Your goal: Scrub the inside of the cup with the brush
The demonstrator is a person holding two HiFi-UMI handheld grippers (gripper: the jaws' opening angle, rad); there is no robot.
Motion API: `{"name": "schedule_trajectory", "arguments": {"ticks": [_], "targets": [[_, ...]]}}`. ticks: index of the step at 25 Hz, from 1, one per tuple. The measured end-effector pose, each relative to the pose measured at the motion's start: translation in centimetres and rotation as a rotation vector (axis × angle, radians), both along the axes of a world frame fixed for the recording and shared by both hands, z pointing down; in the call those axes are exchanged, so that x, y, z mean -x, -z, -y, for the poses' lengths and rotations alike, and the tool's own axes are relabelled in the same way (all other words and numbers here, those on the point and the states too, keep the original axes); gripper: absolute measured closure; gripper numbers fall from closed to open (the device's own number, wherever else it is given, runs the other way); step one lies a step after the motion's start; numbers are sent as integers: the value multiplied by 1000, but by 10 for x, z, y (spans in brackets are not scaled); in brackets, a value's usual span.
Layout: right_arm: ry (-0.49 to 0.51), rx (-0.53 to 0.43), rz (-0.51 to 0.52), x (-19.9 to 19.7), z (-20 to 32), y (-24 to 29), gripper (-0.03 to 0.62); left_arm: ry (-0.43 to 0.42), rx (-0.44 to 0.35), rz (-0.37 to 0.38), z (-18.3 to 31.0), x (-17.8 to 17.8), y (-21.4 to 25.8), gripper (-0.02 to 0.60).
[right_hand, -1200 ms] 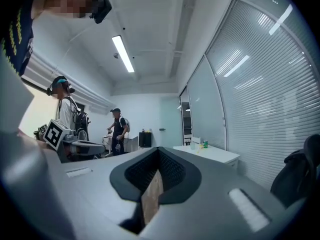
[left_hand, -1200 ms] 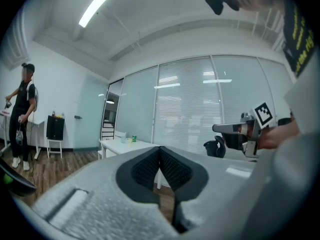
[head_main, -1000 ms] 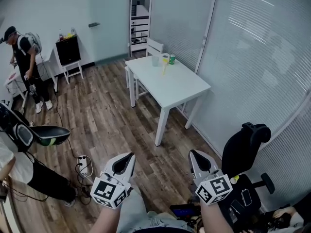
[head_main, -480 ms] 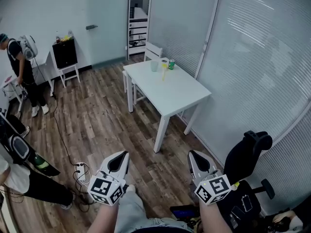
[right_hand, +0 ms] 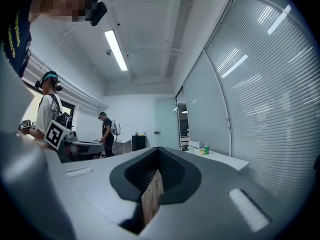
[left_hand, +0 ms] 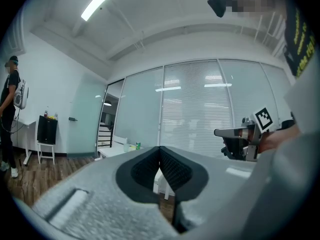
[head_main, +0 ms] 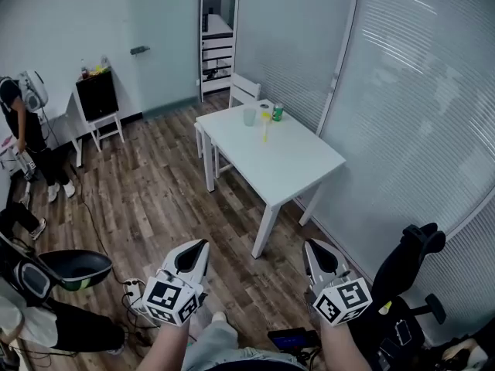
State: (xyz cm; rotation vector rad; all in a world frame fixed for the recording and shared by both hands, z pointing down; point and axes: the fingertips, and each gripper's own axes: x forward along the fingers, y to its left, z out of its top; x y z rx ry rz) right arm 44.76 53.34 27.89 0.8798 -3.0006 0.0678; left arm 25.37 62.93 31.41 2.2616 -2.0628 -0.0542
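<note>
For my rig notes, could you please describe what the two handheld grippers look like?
The left gripper and the right gripper match: a light grey wedge-shaped shell tapering to the tips, with a black recess on top. The inner pads are black and finely ribbed. Each carries a white cube with black square markers. No cable shows on either.

left gripper (head_main: 198,247): jaws closed flat together, nothing between them, pointing level and forward | right gripper (head_main: 312,247): jaws closed flat together, nothing between them, pointing level and forward | pose: both held side by side, well apart, marker cubes toward the person
</note>
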Motion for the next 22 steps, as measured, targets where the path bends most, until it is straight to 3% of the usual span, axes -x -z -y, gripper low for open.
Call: {"name": "schedule_trajectory", "arguments": {"ticks": [5,22], "targets": [[-17,-3,4,47,33,3,588,-25,2,47,37,43,4,581],[-49,21,-5,147,121,-17,588,-39,28,3,116,154,-21,581]]}}
